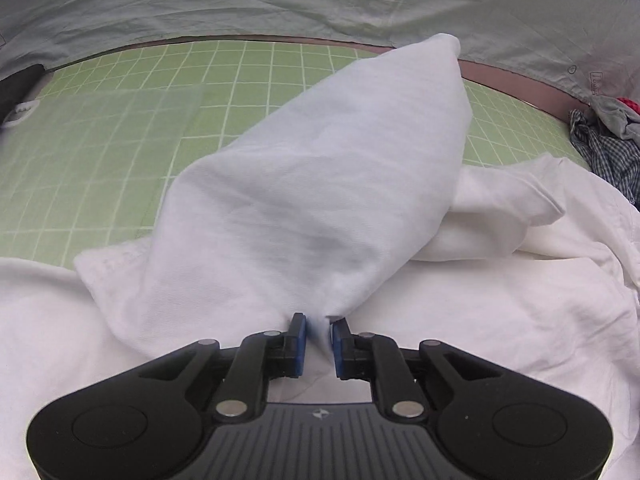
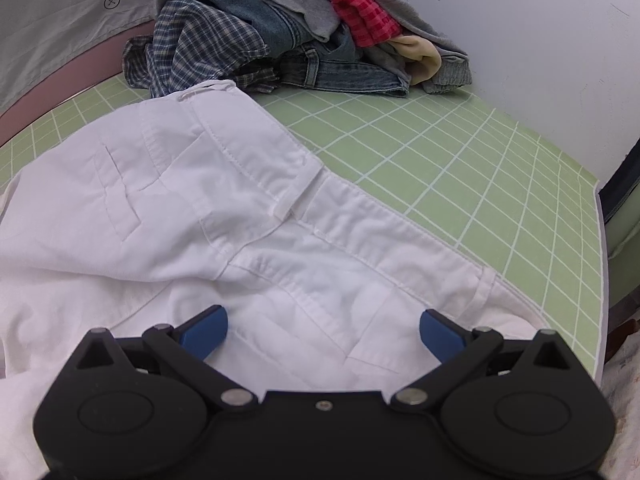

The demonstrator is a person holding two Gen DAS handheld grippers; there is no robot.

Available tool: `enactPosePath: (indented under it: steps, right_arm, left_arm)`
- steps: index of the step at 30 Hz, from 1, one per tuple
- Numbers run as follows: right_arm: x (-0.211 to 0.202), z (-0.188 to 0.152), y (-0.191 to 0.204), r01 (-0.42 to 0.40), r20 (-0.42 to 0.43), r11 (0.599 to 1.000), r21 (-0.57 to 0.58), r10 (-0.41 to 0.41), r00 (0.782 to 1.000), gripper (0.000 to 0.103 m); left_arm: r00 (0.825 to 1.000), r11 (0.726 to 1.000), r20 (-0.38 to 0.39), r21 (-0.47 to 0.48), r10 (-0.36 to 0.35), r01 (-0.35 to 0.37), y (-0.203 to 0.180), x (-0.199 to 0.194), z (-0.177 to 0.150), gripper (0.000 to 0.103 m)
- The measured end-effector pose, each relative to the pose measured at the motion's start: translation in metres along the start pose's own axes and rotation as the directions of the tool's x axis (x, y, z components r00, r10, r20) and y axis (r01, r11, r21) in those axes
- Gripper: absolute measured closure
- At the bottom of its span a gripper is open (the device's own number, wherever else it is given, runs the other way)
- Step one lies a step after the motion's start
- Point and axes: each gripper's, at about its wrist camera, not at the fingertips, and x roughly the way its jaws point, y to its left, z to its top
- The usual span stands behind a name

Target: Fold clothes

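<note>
White trousers [image 2: 168, 208] half-folded on the green counter [image 2: 460, 184].
Left hand-held gripper [image 1: 319, 330], angled down, pinches a raised trouser leg [image 1: 320, 168]; right hand-held gripper [image 2: 323, 330] hovers spread wide over the waistband [image 2: 380, 232].

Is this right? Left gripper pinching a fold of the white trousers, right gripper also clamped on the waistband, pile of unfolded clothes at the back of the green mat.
Not quite: the right gripper is open, jaws spread wide over the white trousers, clamping nothing, as the right wrist view shows. The left gripper does pinch a fold, and the clothes pile sits at the back of the green mat.
</note>
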Motion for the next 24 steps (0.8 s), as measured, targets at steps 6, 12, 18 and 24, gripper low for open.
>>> enactPosePath:
  steps: [6,12,18,24]
  right_arm:
    - [0.002,-0.002,-0.006,-0.031,-0.002,0.999,0.031,0.032,1.0,0.0]
    - [0.001,-0.004,-0.007,-0.035,0.003,0.999,0.042,0.035,0.999,0.0]
    - [0.001,-0.004,-0.007,-0.034,0.005,0.998,0.044,0.034,0.999,0.0]
    - [-0.001,-0.002,-0.008,-0.03,0.007,0.999,0.04,0.03,1.0,0.0]
  left_arm:
    - [0.99,0.994,0.096,-0.037,-0.102,0.106,0.019,-0.043,0.011,0.061]
    - [0.953,0.984,0.298,-0.178,0.056,-0.002,0.057,-0.085,0.028,0.056]
    - [0.958,0.939,0.134,-0.272,0.253,-0.21,0.104,-0.052,0.035,0.056]
    - [0.987,0.947,0.099,-0.31,0.126,-0.09,0.108,-0.035,0.019,0.045]
